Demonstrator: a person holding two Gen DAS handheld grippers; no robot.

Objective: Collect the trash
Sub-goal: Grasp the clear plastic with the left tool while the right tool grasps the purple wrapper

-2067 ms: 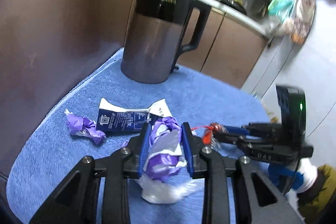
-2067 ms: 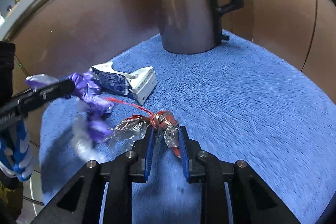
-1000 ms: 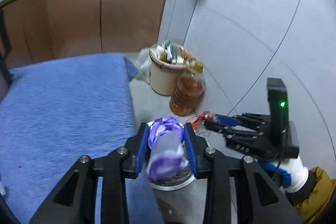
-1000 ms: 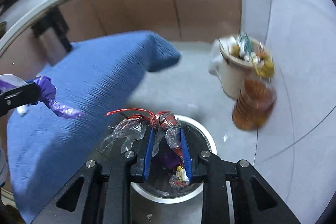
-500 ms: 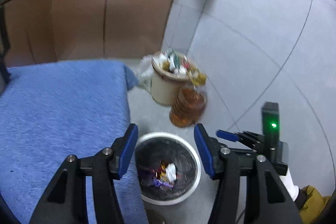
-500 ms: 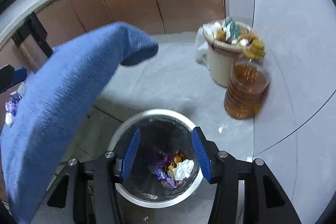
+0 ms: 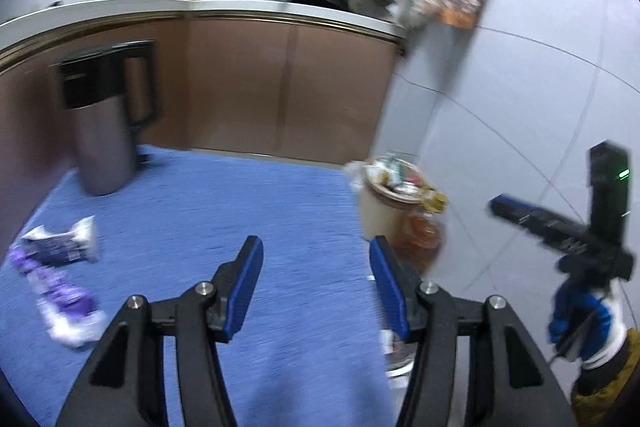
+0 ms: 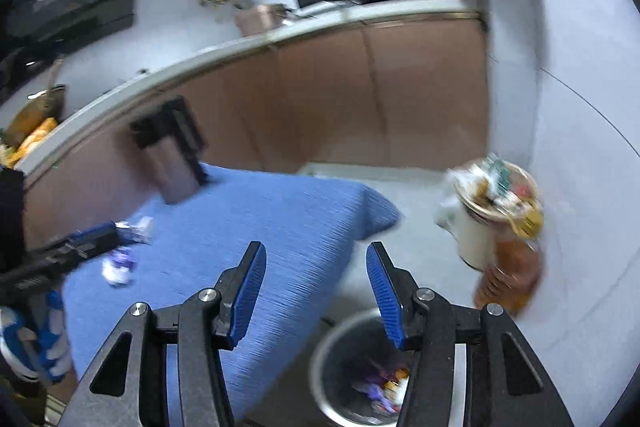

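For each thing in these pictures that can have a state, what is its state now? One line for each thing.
left gripper: open, nothing between its fingers.
right gripper: open, nothing between its fingers.
metal bin: uncovered, on the floor, wrappers inside.
purple wrapper: crumpled, lying on the blue towel.
blue-and-white packet: torn open, lying on the towel.
jug: upright, lid on.
beige bucket: overfull with rubbish.

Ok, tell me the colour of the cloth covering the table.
Blue cloth; clearest in the left wrist view.

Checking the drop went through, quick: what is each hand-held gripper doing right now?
Left hand-held gripper: open, holding nothing.
Right hand-held gripper: open, holding nothing.
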